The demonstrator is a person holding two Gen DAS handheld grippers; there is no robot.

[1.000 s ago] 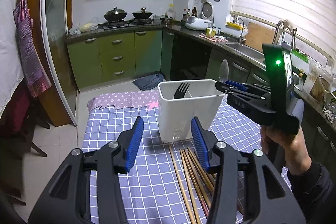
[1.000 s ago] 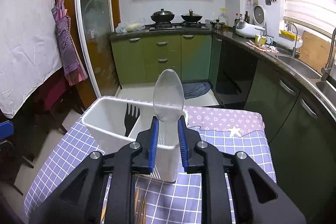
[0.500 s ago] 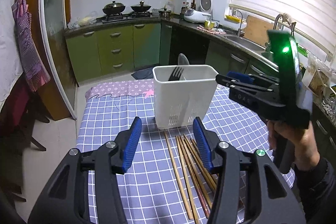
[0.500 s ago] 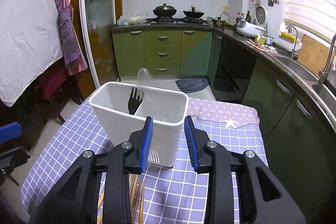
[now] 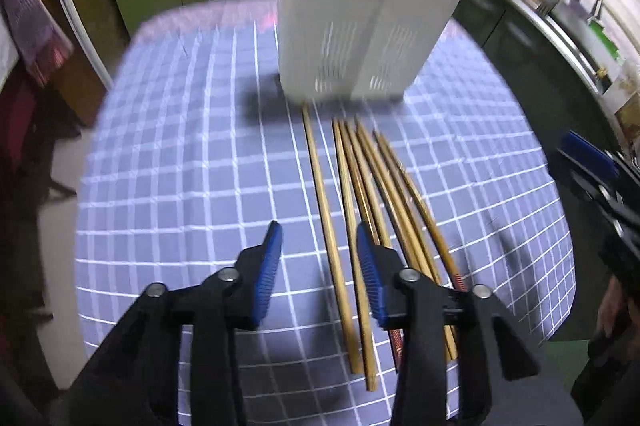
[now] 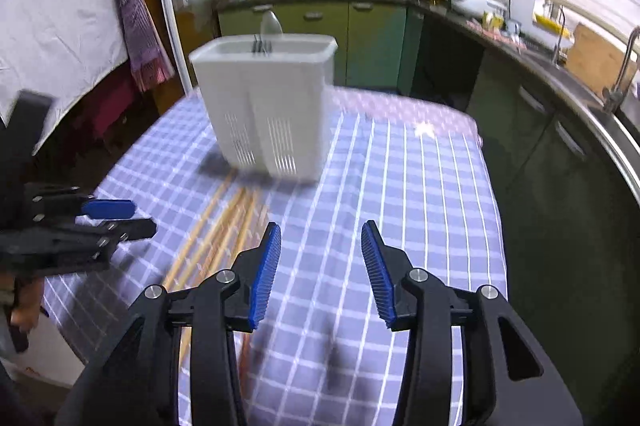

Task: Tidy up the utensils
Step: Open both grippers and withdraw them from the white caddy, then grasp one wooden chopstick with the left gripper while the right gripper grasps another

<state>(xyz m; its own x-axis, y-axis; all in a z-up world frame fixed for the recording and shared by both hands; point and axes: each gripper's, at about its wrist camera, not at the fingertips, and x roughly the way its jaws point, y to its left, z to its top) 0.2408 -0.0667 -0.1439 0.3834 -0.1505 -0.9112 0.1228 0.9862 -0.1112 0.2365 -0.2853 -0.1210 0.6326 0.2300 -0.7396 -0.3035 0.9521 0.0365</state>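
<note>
Bench (image 5: 168, 162): purple checked cloth, in a green-cabinet kitchen.
Chopsticks (image 5: 352, 202): flat on bench, long axes running toward white holder (image 5: 360, 26).
Left gripper (image 5: 318, 238): fingers closing, straddling one chopstick, not pressing.
Right gripper (image 6: 320, 238): fingers opening, empty.

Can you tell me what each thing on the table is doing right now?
White utensil caddy: upright on the cloth.
Fork: standing in the caddy.
Spoon: standing in the caddy.
Chopsticks: lying loose on the checked tablecloth.
Left tongs: closing, one chopstick between them, not gripped.
Right tongs: opening, empty.
</note>
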